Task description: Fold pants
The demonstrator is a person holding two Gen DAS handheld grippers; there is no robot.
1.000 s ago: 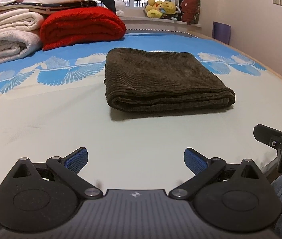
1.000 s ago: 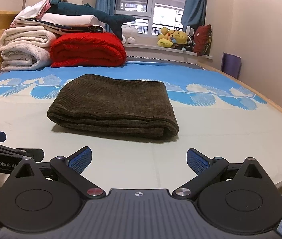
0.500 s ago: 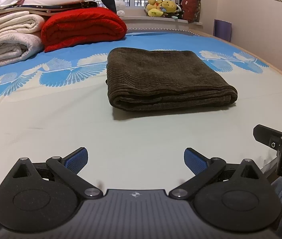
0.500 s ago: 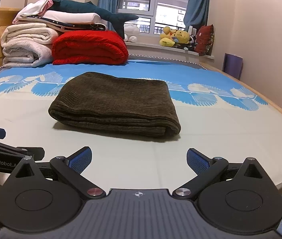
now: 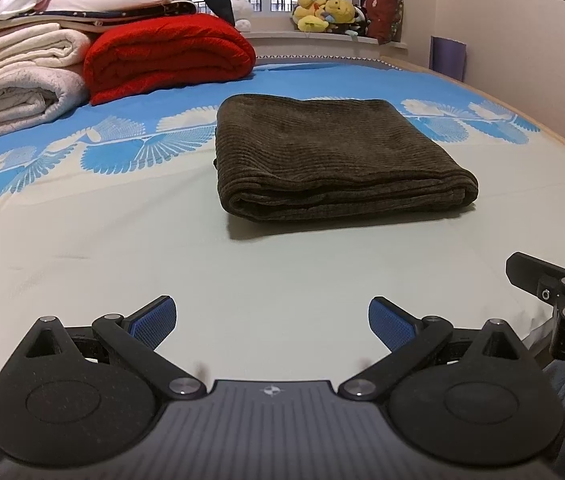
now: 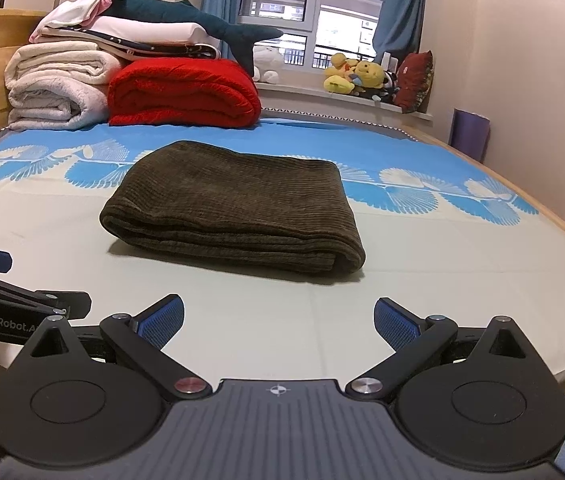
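Note:
Dark brown corduroy pants [image 5: 334, 160] [image 6: 238, 208] lie folded into a thick flat rectangle in the middle of the bed, the folded edge facing me. My left gripper [image 5: 272, 322] is open near the bed's front edge, well short of the pants, with nothing between its blue pads. My right gripper [image 6: 278, 322] is also open and empty, equally far back from the pants. Each gripper's side shows at the edge of the other's view.
The bed [image 5: 82, 240] has a pale sheet with a blue feather band. Rolled white blankets [image 5: 22, 88] and a red quilt [image 5: 166, 60] are stacked at the far left, with a plush shark on top. Stuffed toys [image 6: 354, 76] sit on the windowsill. A wall runs along the right.
Both grippers have tilted slightly, so the pants sit a little lower in each view. The pants lie unmoved and both grippers have stayed open.

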